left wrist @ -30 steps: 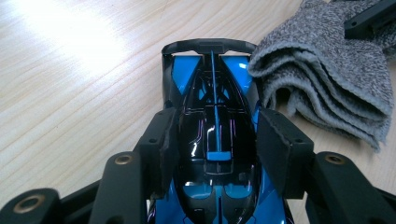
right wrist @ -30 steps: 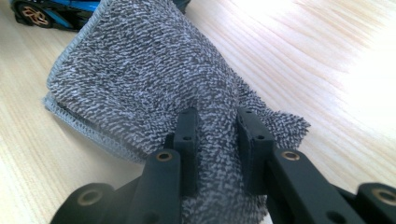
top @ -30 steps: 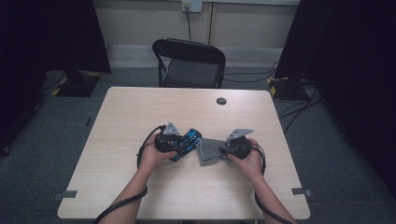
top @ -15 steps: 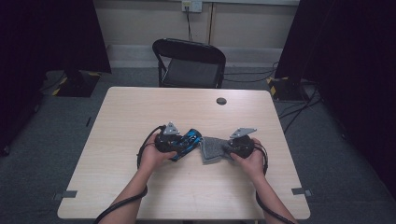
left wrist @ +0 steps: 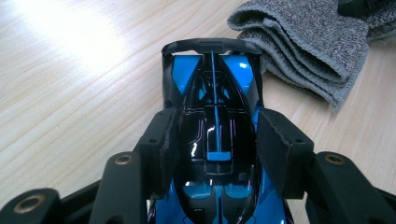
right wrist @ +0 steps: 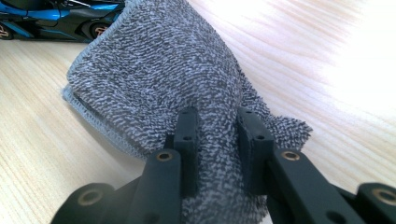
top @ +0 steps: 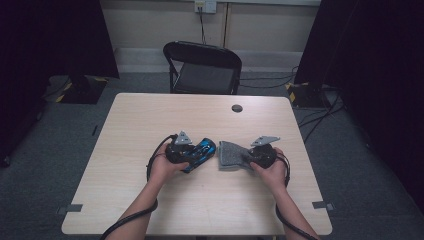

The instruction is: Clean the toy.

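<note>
A glossy blue and black toy race car rests on the table, with my left gripper shut on its sides; its far end points toward the cloth. In the high view the car lies just left of table centre in my left gripper. A folded grey cloth is bunched between the jaws of my right gripper, which is shut on it. From above, the grey cloth lies right beside the car, held by the right gripper. The cloth's folded edge sits close to the car's far end.
The light wooden table has a small dark round cap near its far edge. A black folding chair stands behind the table. Cables trail from both grippers toward the table's near edge.
</note>
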A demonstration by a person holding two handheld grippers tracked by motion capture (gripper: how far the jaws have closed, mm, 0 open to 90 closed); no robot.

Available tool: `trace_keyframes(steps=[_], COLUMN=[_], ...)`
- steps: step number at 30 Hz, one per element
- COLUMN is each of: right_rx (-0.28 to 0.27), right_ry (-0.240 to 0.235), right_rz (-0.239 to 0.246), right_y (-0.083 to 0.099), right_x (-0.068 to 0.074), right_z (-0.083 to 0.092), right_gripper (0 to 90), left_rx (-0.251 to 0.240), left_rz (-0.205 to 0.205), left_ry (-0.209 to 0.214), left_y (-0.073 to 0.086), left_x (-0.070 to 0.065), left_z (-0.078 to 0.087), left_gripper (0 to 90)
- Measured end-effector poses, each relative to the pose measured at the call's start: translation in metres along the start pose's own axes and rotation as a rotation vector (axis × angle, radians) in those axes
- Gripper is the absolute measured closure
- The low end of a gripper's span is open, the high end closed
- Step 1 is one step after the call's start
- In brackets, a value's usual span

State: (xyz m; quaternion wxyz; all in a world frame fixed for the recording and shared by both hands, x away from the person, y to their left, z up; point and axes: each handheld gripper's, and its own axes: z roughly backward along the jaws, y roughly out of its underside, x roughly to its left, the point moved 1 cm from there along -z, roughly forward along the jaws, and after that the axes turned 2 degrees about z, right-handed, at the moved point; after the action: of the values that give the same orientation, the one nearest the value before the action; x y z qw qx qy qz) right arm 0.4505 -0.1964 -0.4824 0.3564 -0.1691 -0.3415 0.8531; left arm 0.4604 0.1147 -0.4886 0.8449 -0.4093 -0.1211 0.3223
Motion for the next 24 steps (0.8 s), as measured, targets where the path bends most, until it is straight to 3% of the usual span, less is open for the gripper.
trace_keyframes(steps=[8,12,17,22,24], right_rx=[-0.044,-0.067,-0.059,-0.091,-0.084], right_ry=[-0.015,-0.07,-0.108,-0.204,-0.22], right_rz=[0.002,0.023,0.062,0.081,0.093], right_y=[-0.002,-0.002,-0.003,-0.003,-0.003], right_x=[-0.002,0.003,0.016,0.029,0.035], right_z=[0.014,0.02,0.024,0.024,0.023], right_gripper=[72.2,72.1,72.0,71.7,71.7], left_rx=[-0.002,-0.008,-0.005,-0.01,-0.023], left_rz=[0.002,0.012,0.004,0.015,0.017], left_ry=[-0.003,0.001,-0.001,-0.01,-0.014], left_y=[0.0,0.0,0.0,0.0,0.0], left_x=[0.0,0.0,0.0,0.0,0.001], left_z=[0.0,-0.001,0.0,0.001,0.004], left_gripper=[49.0,48.9,47.8,45.6,45.1])
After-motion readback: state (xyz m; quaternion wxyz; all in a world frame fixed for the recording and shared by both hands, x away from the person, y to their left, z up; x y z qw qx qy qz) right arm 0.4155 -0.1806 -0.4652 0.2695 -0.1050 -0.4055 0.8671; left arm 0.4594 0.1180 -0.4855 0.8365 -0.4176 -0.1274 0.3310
